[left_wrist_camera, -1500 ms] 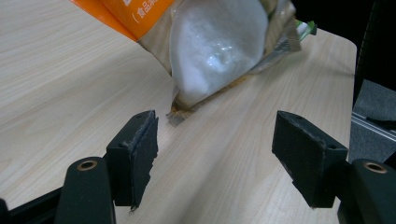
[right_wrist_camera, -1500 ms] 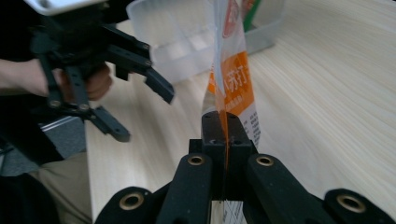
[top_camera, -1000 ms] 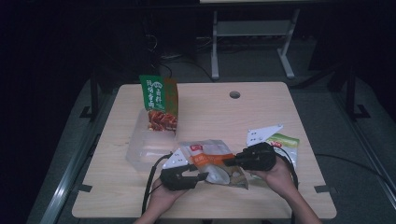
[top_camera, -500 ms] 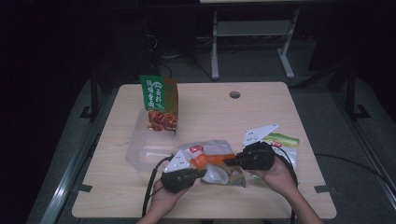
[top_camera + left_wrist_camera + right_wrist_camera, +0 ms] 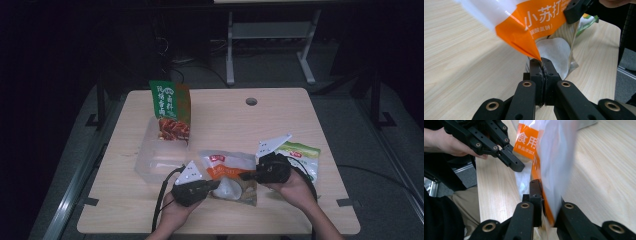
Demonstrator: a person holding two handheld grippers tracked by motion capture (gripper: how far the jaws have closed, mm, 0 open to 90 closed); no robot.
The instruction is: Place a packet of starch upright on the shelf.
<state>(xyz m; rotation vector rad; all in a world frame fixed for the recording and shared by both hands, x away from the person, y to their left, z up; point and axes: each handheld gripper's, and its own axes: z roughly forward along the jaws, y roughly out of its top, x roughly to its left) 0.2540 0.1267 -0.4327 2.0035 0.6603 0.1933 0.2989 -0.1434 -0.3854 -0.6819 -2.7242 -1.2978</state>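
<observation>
At lower centre of the frame on the tabletop (image 5: 300, 120), one orange-and-white pouch (image 5: 227, 167) hung between two grippers, left gripper (image 5: 212, 185) and right gripper (image 5: 247, 176) each clenched on an edge, seemingly lifting it, next likely toward one clear tub (image 5: 150, 160).

We take this for a lab or studio set up for recording rather than a home. A single pale wooden desk (image 5: 280, 125) with a cable hole (image 5: 251, 101) stands lit amid dark surroundings on grey carpet (image 5: 350, 100). Behind it we see a white metal stand (image 5: 265, 35) and loose cables (image 5: 175, 62) on the floor.
</observation>
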